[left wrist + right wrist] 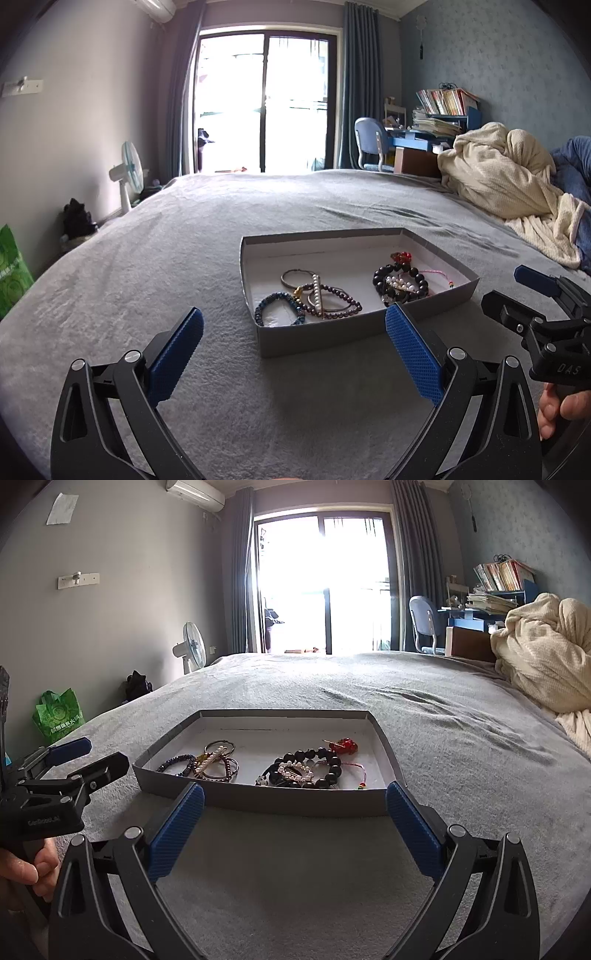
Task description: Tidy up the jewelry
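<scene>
- Left wrist view: my left tongs [293,326] are spread wide with nothing between the blue pads, hovering over the grey bedspread [155,258].
- The shallow grey box [317,338] sits at about 1 o'clock from them, flat on the bed. The right pad tip overlaps its near right corner in the picture; can't tell if it's actually touching.
- Inside, two heaps. Left heap: a blue beaded bracelet [275,304], a dark purple bead strand [338,301], a thin metal bangle [295,277] and a row of pearls [317,291] lying across them.
- Right heap: a chunky black bead bracelet [400,282] with a red charm [402,256] at its 12 o'clock.
- My right tongs [517,291] peek in at 3 o'clock, my hand [561,410] on the handle. Jaw gap not readable from here.
- Right wrist view: my right tongs [294,805] are also wide apart and empty, just short of the box's [295,805] near wall, box dead ahead at 12 o'clock.
- Same two heaps, black beads [325,764] right, pearls [212,758] left, all tangled.
- Left tongs [88,757] show at 9 o'clock beside the box.
- Cream blanket [543,657] bunched at 2 o'clock.
</scene>
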A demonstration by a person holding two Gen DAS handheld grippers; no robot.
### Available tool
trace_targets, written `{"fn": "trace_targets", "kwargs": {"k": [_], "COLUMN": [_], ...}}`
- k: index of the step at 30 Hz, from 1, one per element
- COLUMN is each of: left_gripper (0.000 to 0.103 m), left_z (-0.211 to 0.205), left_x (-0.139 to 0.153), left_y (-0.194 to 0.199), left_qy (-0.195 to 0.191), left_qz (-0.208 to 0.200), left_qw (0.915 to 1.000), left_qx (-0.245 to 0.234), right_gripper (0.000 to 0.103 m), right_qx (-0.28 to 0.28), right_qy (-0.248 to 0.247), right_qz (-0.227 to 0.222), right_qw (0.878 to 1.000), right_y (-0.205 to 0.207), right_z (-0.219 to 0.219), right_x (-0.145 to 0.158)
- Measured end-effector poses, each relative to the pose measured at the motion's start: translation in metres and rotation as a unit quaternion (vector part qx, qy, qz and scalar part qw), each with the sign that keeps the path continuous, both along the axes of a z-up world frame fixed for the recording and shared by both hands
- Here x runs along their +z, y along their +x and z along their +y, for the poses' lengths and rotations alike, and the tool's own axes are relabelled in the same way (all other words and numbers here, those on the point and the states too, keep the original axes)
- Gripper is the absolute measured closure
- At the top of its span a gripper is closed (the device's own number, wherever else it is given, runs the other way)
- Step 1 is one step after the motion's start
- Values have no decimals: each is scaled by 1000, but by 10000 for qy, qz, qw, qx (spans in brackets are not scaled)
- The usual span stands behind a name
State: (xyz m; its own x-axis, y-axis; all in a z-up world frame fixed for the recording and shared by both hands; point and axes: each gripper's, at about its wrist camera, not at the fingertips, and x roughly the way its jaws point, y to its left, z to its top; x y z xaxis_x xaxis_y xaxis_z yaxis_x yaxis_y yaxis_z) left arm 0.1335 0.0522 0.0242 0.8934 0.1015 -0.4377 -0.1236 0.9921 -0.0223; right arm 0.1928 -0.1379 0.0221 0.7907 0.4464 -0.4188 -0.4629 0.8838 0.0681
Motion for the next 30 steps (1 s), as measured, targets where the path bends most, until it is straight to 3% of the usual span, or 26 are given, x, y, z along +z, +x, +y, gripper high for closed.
{"fn": "trace_targets", "kwargs": {"k": [30], "left_gripper": [5], "left_z": [0], "left_x": [-1], "left_y": [0], "left_qy": [9], "left_qz": [9], "left_qw": [10000], "left_qx": [6], "right_gripper": [5], "right_qx": [-11], "right_qy": [30], "right_qz": [140], "right_qw": [9999], "right_y": [3], "right_z": [-2], "right_x": [-4]}}
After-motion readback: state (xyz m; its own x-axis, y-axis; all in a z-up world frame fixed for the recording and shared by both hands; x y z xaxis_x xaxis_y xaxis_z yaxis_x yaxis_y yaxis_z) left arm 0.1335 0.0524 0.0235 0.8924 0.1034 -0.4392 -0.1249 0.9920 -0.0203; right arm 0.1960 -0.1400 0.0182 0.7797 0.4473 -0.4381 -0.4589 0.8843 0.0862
